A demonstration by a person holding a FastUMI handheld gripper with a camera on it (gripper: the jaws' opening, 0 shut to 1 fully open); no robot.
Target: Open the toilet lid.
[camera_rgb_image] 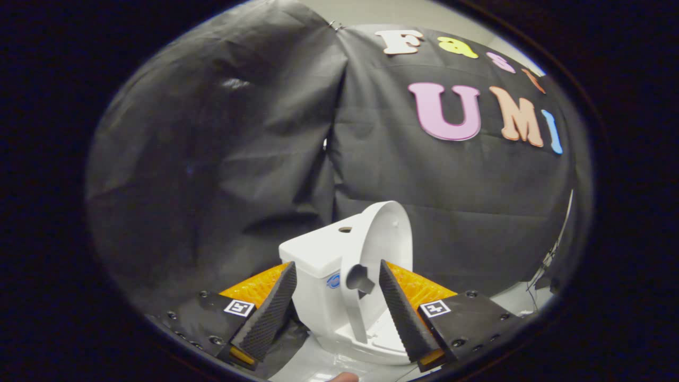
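Toilet lid [379, 239], white glossy plastic, stood upright against the small white tank [318, 249]. Tongs [337, 302] were spread wide, pinching nothing. Any nudge forward could tip it shut.

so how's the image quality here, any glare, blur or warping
Gripper view: strong fisheye warping bends the black cloth wall; the small white plastic toilet with its raised lid is sharp and evenly lit, with soft sheen on the cloth; the open gripper straddles the toilet, its textured fingers crisp.

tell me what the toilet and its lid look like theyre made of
Toilet: smooth glossy white, probably moulded plastic, possibly ceramic. Lid, raised upright against the tank, looks like thin white plastic with a softer sheen. The gripper is open, fingers on either side of the toilet.
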